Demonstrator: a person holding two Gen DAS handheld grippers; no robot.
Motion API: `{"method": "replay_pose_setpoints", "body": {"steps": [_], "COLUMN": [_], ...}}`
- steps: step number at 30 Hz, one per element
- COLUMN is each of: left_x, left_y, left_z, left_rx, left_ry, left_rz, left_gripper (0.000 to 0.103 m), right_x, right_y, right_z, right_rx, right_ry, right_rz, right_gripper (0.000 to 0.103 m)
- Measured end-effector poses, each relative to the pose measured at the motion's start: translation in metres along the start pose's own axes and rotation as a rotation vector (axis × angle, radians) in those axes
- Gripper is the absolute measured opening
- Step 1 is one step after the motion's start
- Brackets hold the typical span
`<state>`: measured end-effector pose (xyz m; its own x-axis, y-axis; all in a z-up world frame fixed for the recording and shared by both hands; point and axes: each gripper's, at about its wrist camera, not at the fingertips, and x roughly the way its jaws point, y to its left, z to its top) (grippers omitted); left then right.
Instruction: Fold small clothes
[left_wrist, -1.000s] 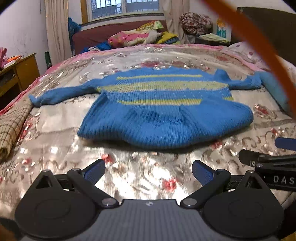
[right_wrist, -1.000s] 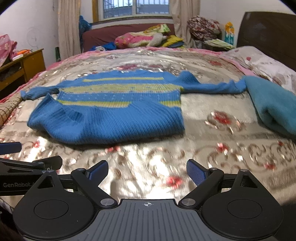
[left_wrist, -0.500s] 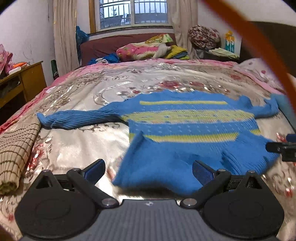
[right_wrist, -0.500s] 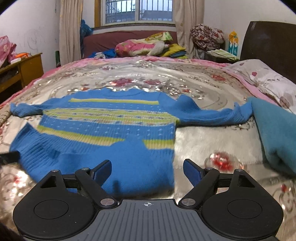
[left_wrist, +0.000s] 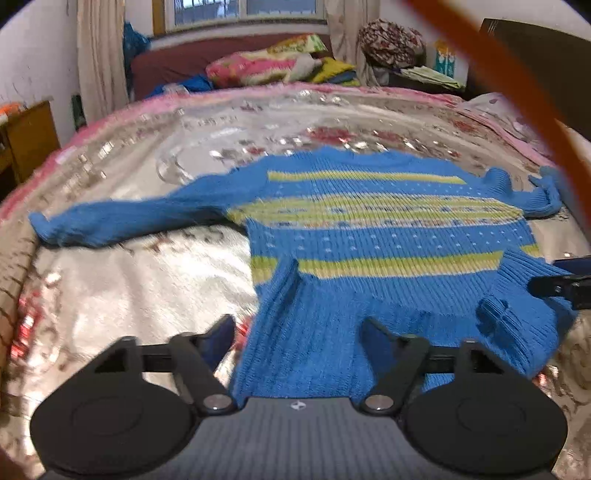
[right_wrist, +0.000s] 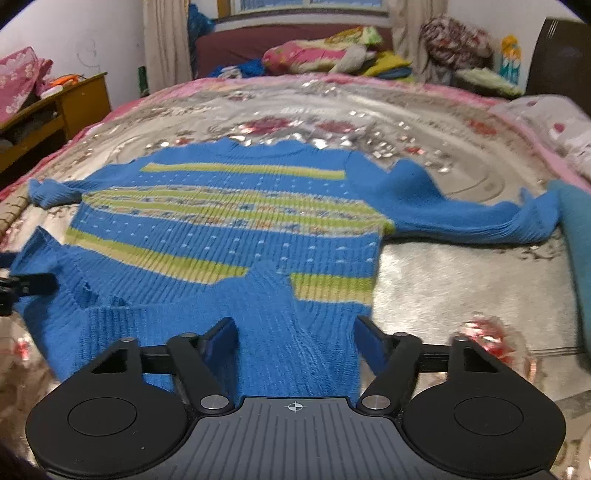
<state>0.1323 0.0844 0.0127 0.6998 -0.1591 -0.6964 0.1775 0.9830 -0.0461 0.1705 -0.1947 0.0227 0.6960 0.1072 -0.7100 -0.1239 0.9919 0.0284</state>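
**Q:** Tongs first: how do the two pairs stand?

**A:** Left tongs (left_wrist: 297, 330) have just been closing; their jaws straddle the near left part of the blue striped sweater (left_wrist: 373, 236), whose folded-up hem lies between them. Whether the pads press the knit, the blur does not let me tell. Right tongs (right_wrist: 295, 332) have likewise just been closing, with a raised ridge of the hem between the jaws; the left pad lies against the knit, while contact at the right pad is unclear.

**Q:** Where is the garment?

**A:** Spread flat on the floral bedspread (right_wrist: 424, 258), neck away from the cameras, sleeves stretched out to either side. Its lower edge is turned up over the lowest yellow-green stripe.

**Q:** What lies around it, left to right?

**A:** A checked cloth (left_wrist: 11, 288) at the bed's left edge, a wooden cabinet (right_wrist: 74, 107) beyond it, piled bedding (right_wrist: 317, 51) by the far window, and a teal cloth (right_wrist: 580, 266) just beside the right sleeve end.
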Motion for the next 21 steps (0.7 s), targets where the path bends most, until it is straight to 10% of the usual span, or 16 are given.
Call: {"method": "replay_pose_setpoints", "body": {"steps": [11, 21], "left_x": [0.002, -0.041], "left_y": [0.009, 0.025], "left_z": [0.005, -0.007], "left_rx": [-0.029, -0.061], "left_ry": [0.040, 0.010], "left_rz": [-0.135, -0.226], "left_gripper": [0.029, 0.018], "right_x": [0.006, -0.063], "right_y": [0.006, -0.005], "right_z": [0.015, -0.005], "right_rx": [-0.049, -0.079], "right_ry": [0.056, 0.024], "right_rz": [0.107, 0.250], "right_gripper": [0.014, 0.006]}}
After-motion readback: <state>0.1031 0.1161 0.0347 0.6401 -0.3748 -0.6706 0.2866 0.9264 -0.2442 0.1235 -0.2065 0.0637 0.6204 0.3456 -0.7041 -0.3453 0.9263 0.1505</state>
